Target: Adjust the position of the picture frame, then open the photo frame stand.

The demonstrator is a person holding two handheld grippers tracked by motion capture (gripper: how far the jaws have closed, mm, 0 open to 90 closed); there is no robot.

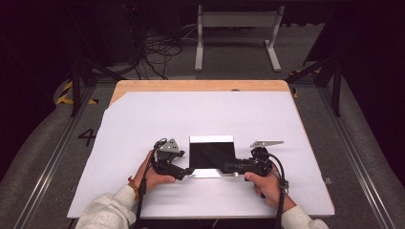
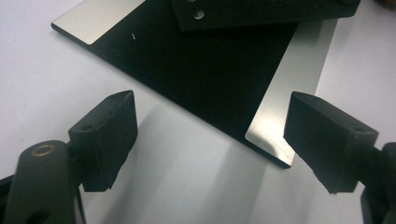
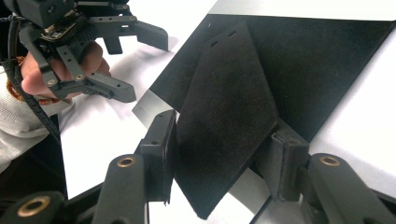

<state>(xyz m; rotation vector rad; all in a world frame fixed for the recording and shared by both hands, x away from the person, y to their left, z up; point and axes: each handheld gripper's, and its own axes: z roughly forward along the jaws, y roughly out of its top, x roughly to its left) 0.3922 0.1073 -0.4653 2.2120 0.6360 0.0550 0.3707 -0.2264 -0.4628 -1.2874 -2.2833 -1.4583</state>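
A lab: metal floor rails (image 1: 45, 167), tangled cables (image 1: 155, 50), white-covered table (image 1: 143, 119).

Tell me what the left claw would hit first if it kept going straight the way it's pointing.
Probably the near corner of the black and silver plate: it lies flat just ahead of the open left claw, toward its right side. Depth is hard to judge.

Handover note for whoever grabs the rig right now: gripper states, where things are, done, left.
Right hand-held gripper: shut on the edges of a black flat piece, held over the black panel with silver strips.
Left hand-held gripper: open, nothing between the jaws, at the panel's near left corner and not touching it.
The panel lies flat on the white table cover.
Done: piece picked up.
Left: probably set the piece onto the panel; the left one may need to steady that corner.
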